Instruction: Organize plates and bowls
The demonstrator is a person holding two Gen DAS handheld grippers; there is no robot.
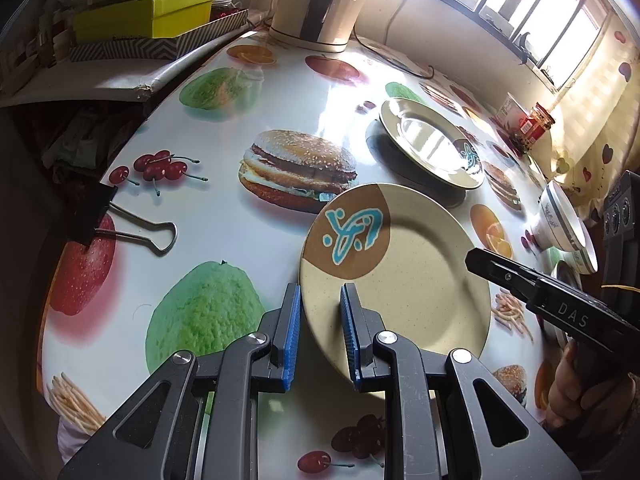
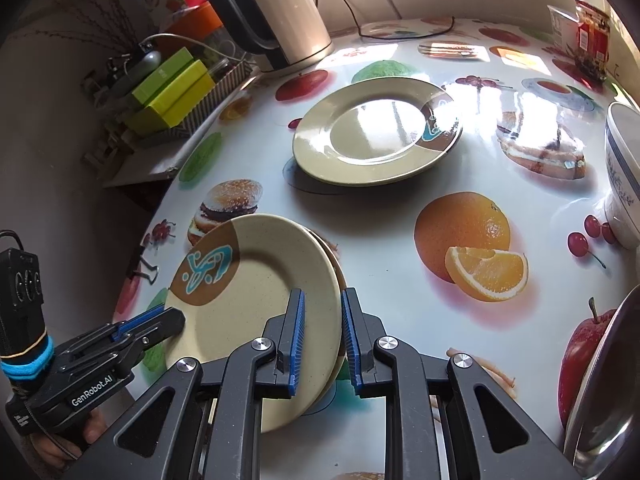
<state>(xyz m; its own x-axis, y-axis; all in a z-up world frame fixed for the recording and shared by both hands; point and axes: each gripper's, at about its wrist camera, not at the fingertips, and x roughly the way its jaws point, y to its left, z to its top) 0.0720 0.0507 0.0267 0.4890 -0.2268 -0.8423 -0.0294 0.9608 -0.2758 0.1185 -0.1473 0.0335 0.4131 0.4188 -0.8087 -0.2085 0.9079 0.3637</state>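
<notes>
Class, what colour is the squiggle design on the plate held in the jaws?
Turquoise on a brown patch of the beige plate; clearest in the left wrist view.

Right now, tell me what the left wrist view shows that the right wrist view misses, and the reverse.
Only the left wrist view shows the window and the curtain. Only the right wrist view shows a second plate under the held plate, and the metal dish at the right edge. Both show the held plate, the far plate, the kettle and the green boxes.
</notes>
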